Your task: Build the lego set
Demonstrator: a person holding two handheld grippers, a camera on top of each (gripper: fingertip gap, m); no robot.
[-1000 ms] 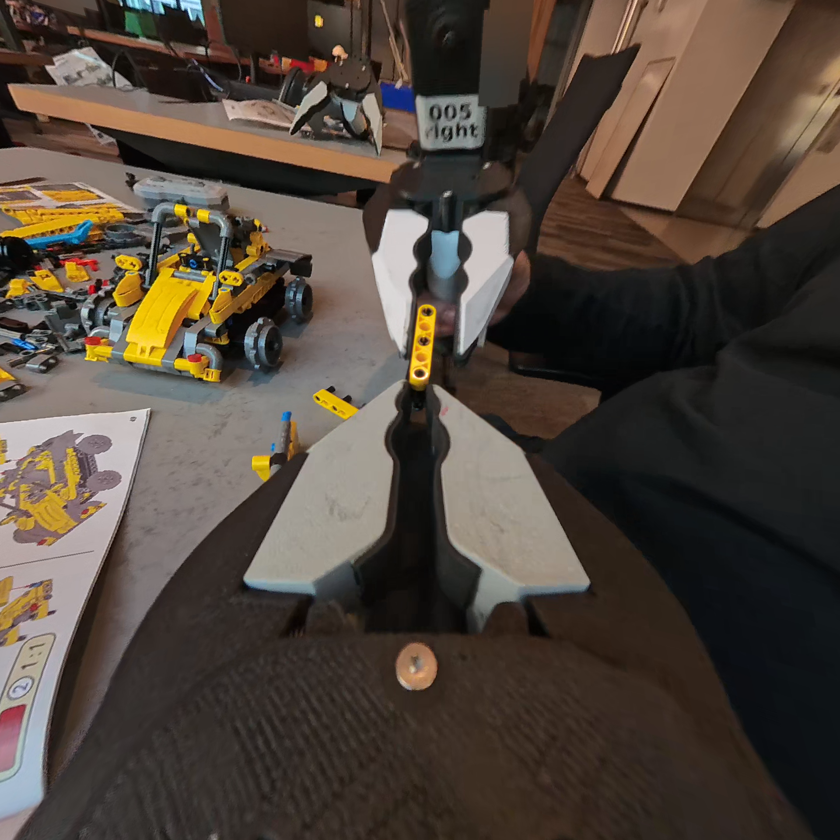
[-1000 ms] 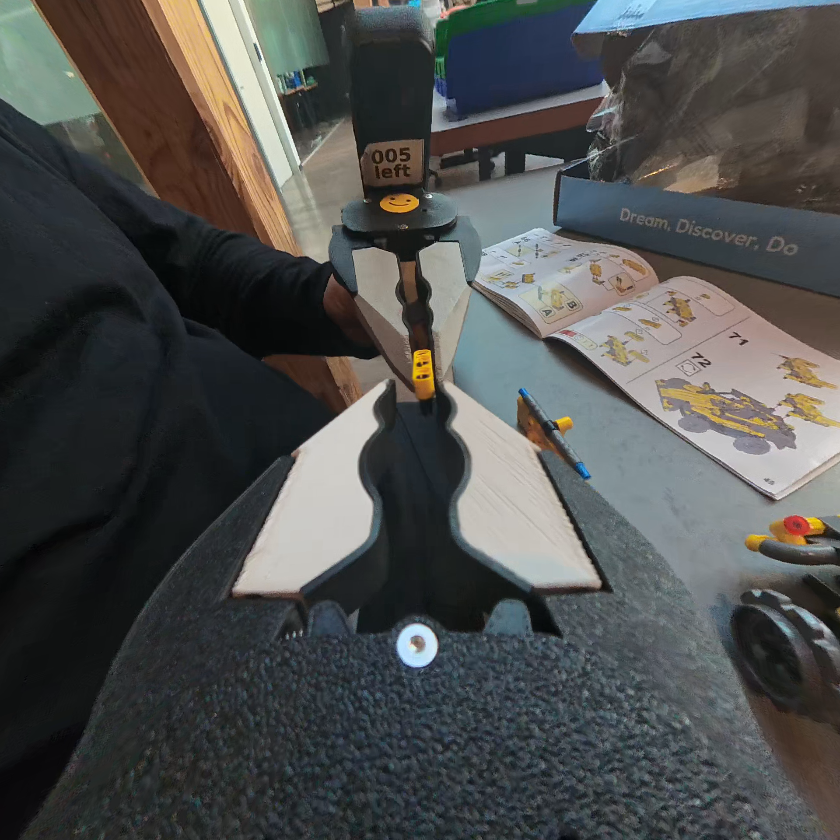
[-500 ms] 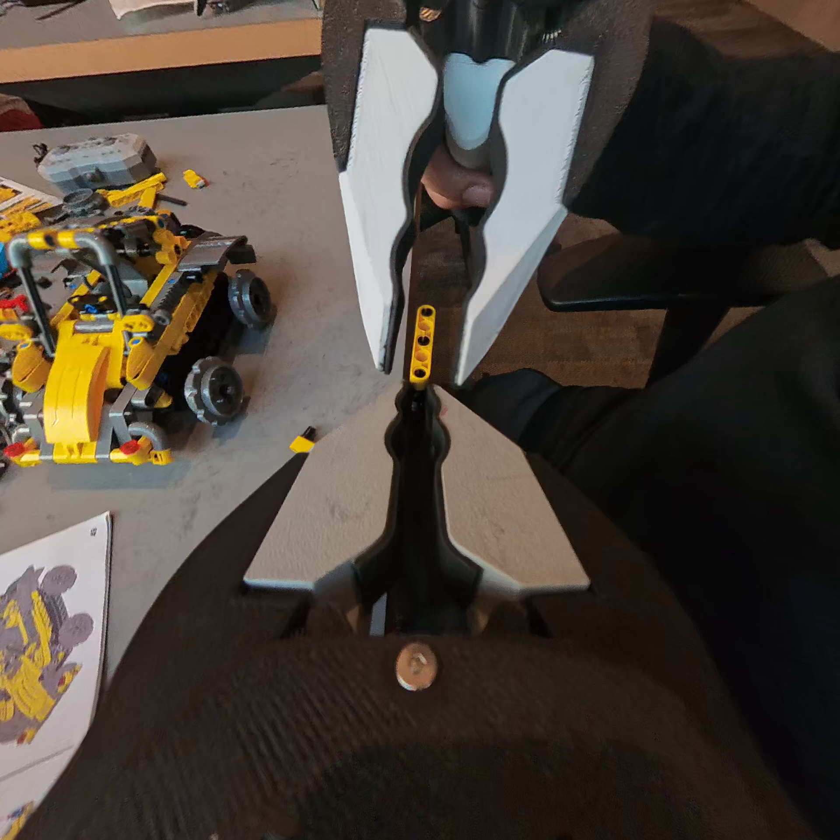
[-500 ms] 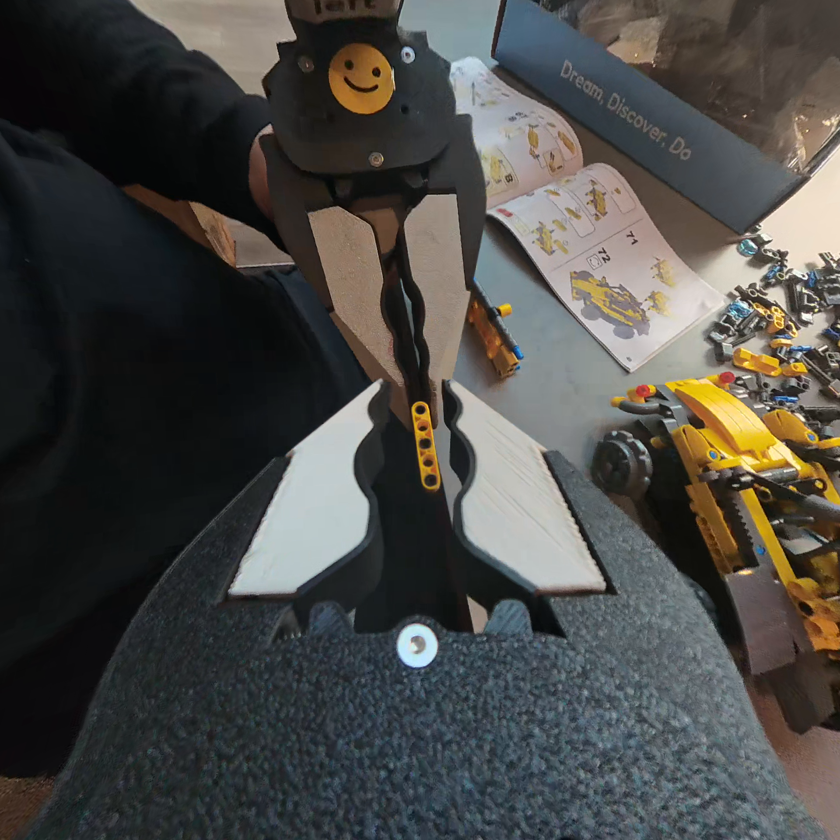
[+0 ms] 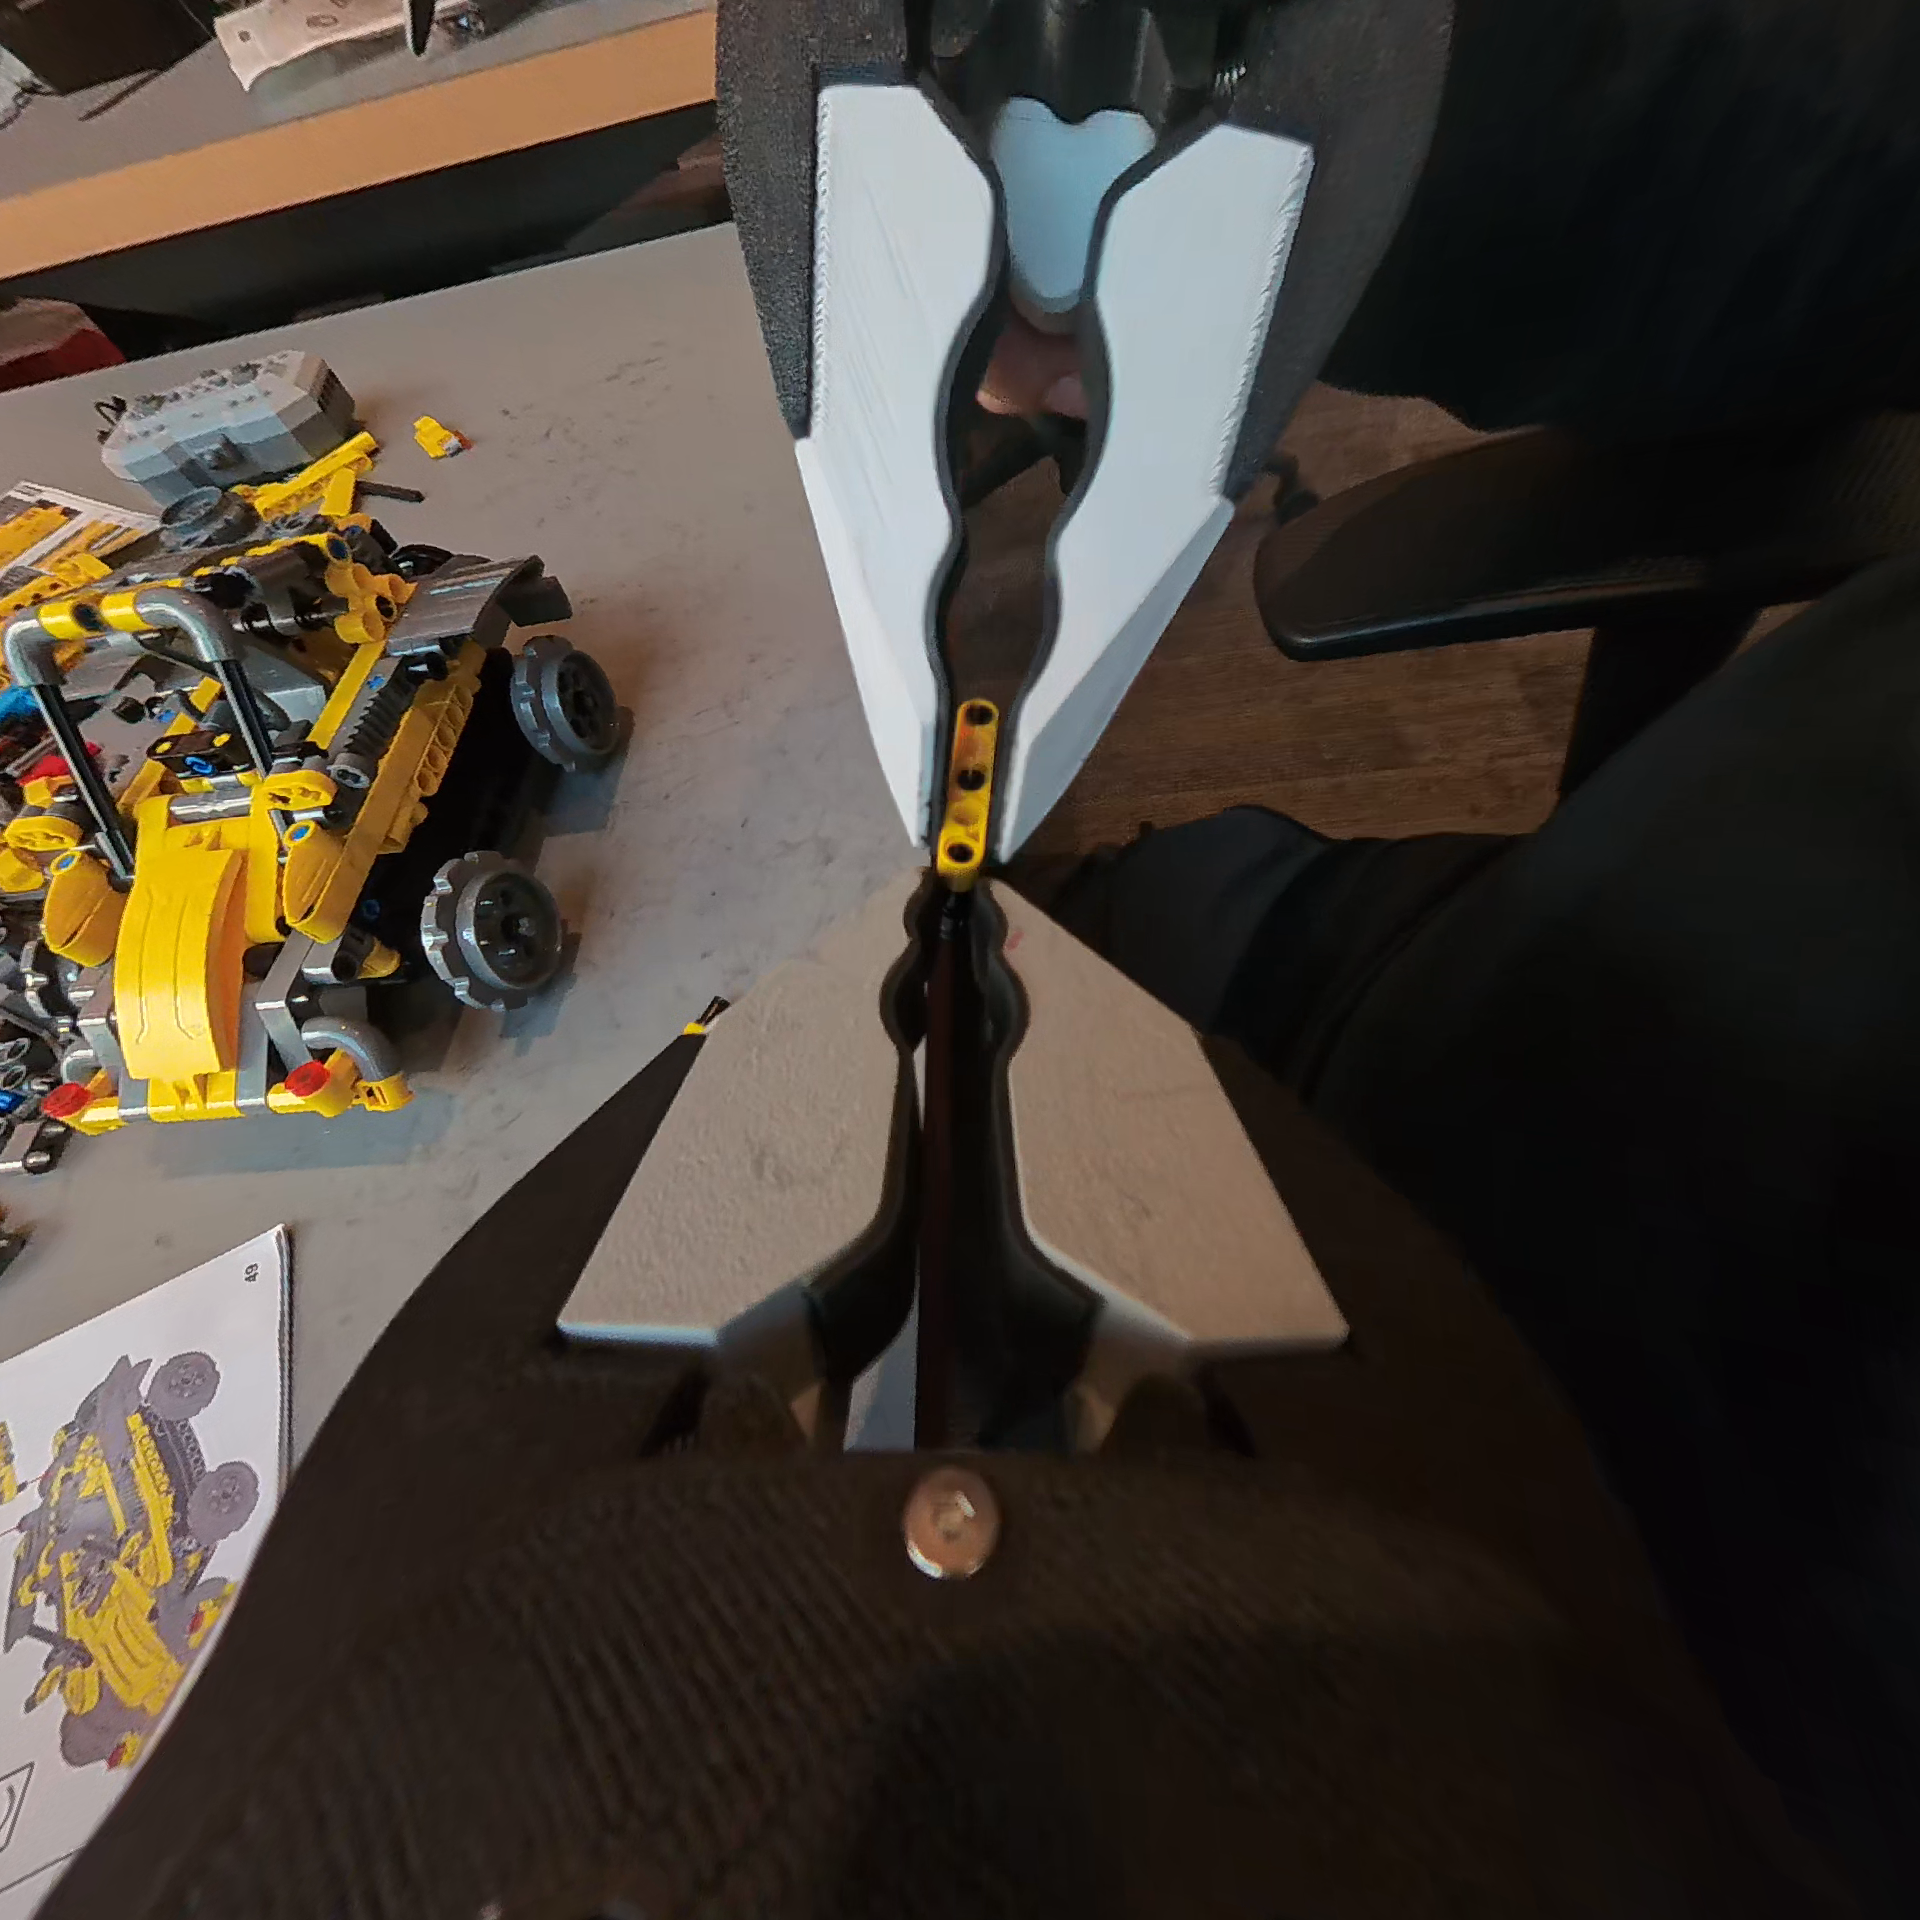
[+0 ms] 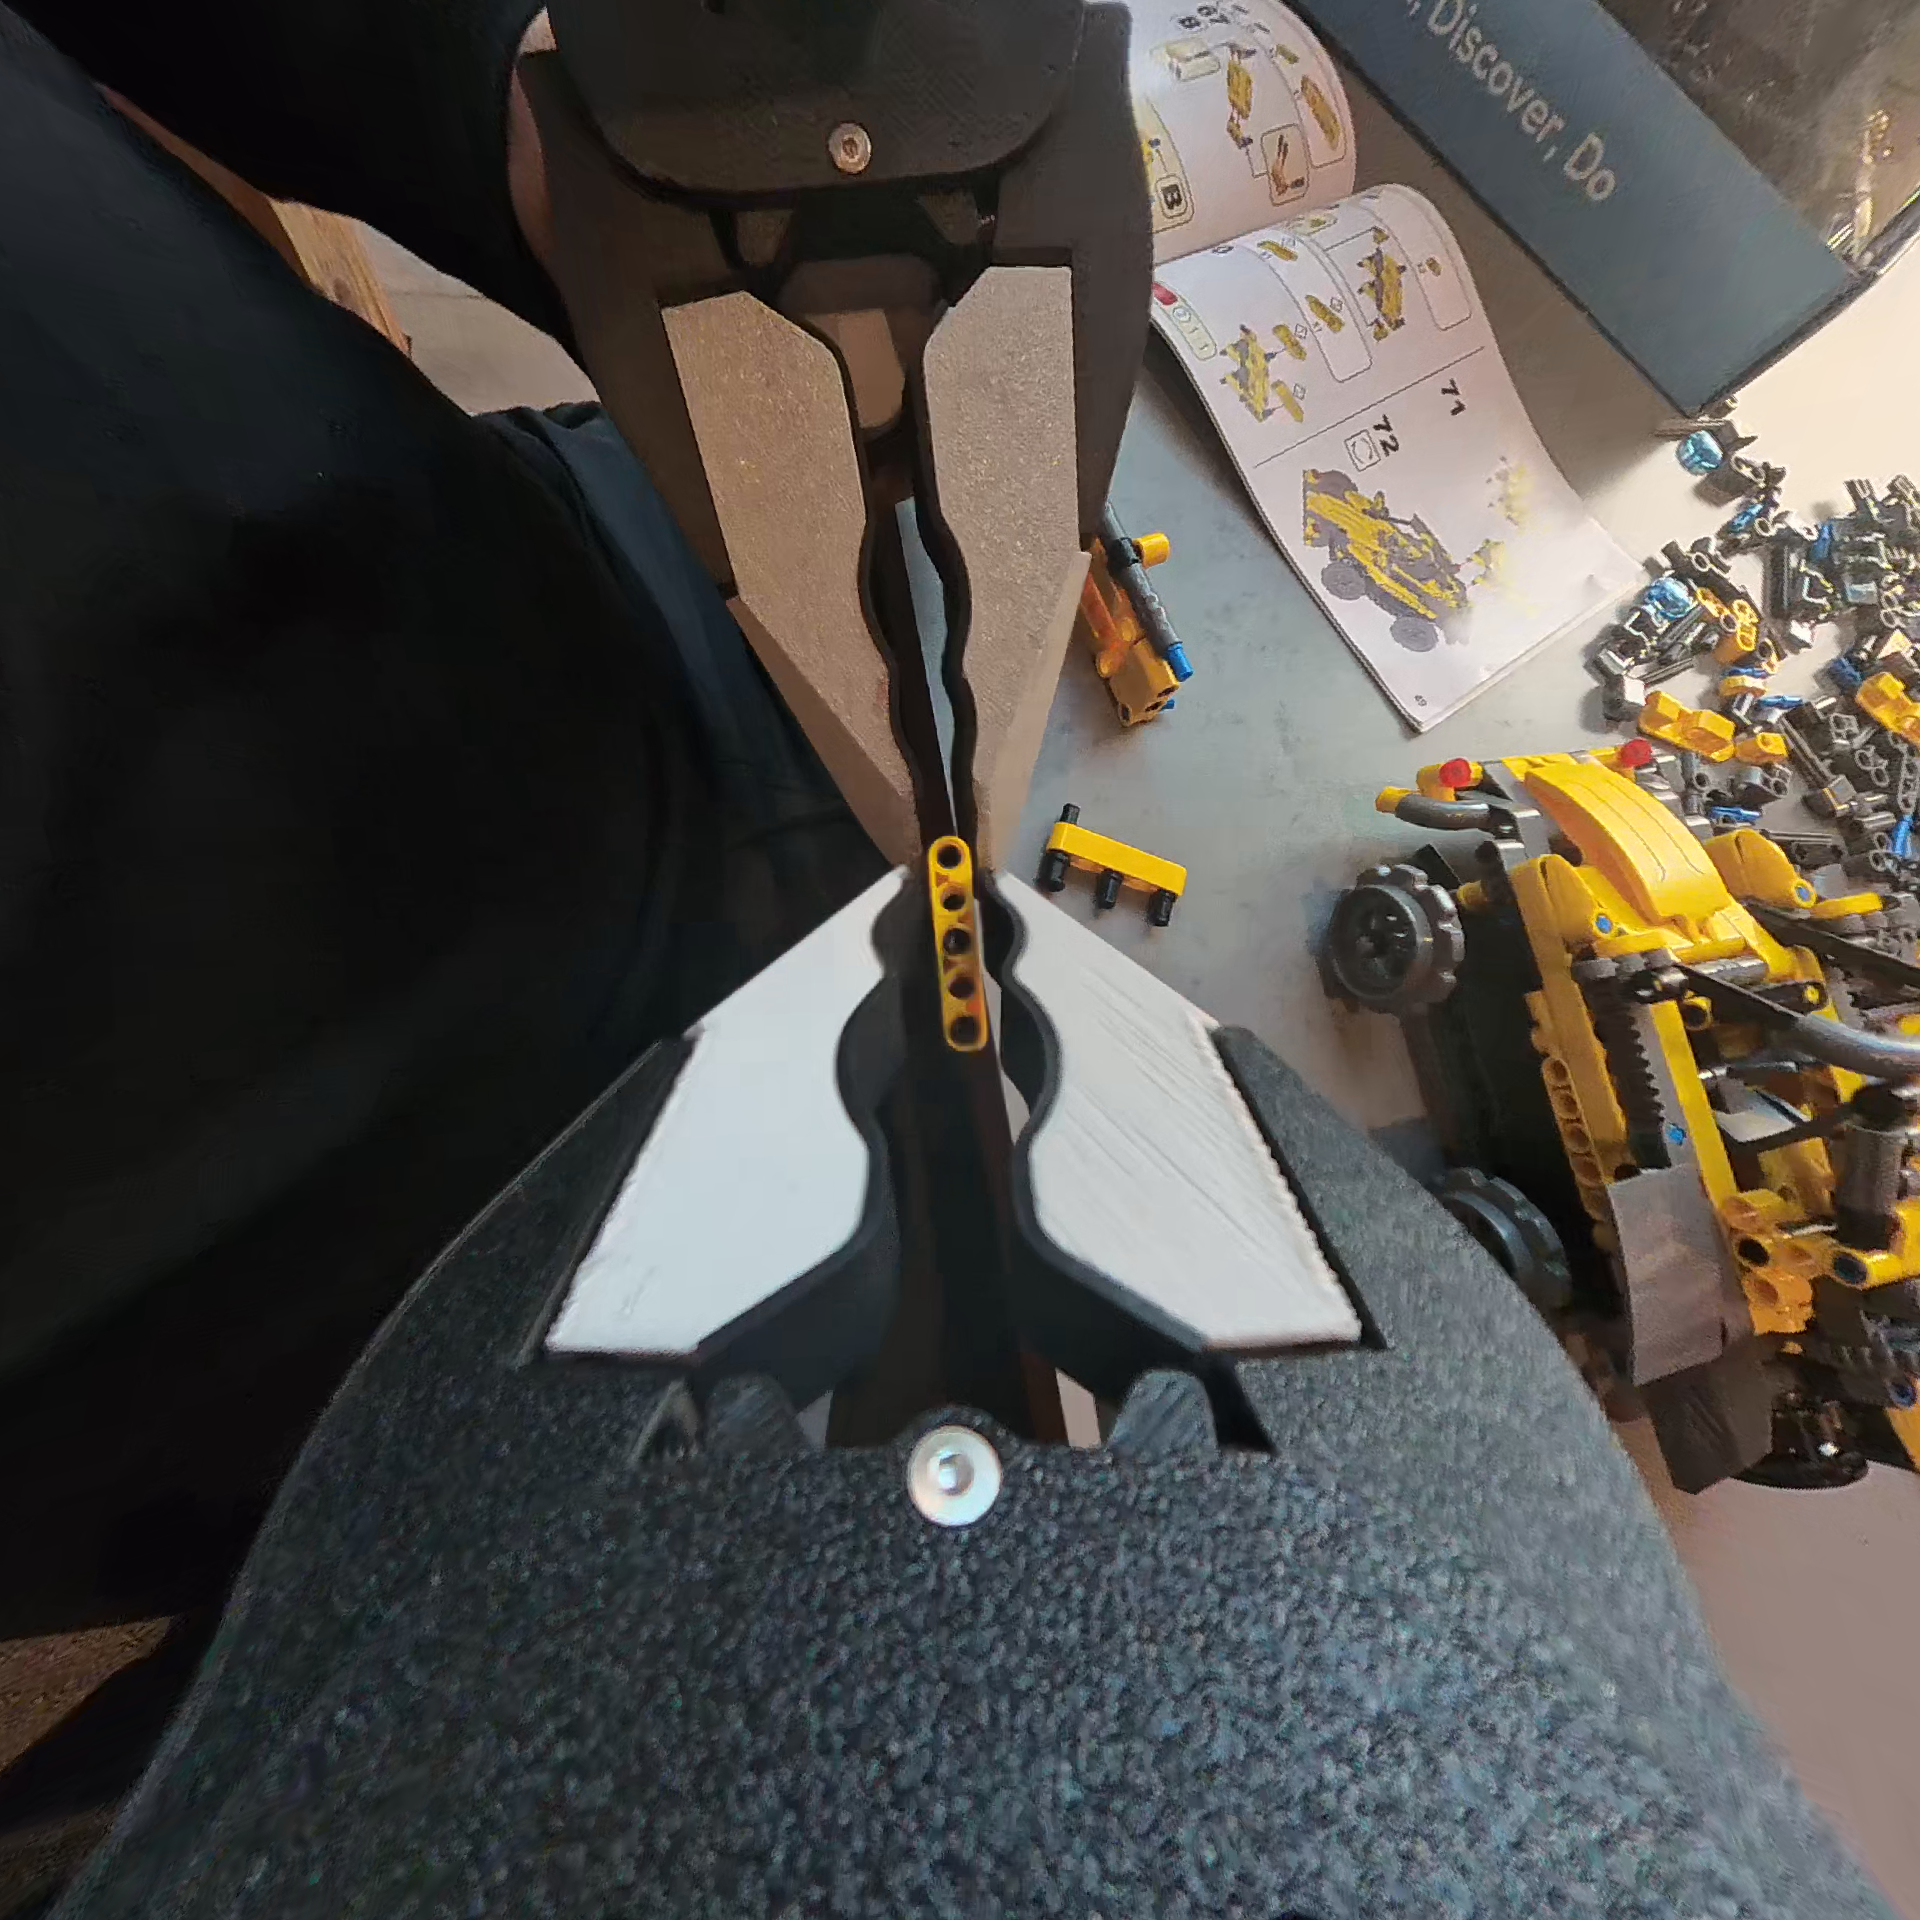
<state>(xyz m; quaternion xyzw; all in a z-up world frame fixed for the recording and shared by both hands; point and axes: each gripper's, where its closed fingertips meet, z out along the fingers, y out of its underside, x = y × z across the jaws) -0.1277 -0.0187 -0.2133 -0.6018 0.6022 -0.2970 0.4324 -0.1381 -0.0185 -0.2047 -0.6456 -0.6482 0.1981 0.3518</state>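
A short yellow beam with holes [image 5: 971, 779] is held in the air off the table's edge, above a person's dark clothing. My left gripper [image 5: 961, 888] is shut on its near end. My right gripper [image 5: 961, 847] comes in from the opposite side, tip to tip, and its white fingers [image 5: 904, 623] press on the beam's two sides. In the right wrist view the beam [image 6: 956, 956] lies between the tips of my right gripper [image 6: 948, 883], with the left gripper [image 6: 940, 821] shut just beyond it.
A yellow and grey toy vehicle [image 5: 239, 831] [image 6: 1662, 987] stands on the grey table [image 5: 675, 436]. An open instruction booklet [image 6: 1403, 436], a pile of loose parts [image 6: 1787, 644], a small yellow piece with black pins [image 6: 1117, 862] and a dark blue box [image 6: 1621, 187] lie nearby. A chair armrest [image 5: 1455, 582] is at right. My left and right fingertips are right by each other.
Both grippers tilted down toward the table's edge. The right gripper's fingers, spread wider half a second ago, have closed in on the beam. The left gripper kept its hold.
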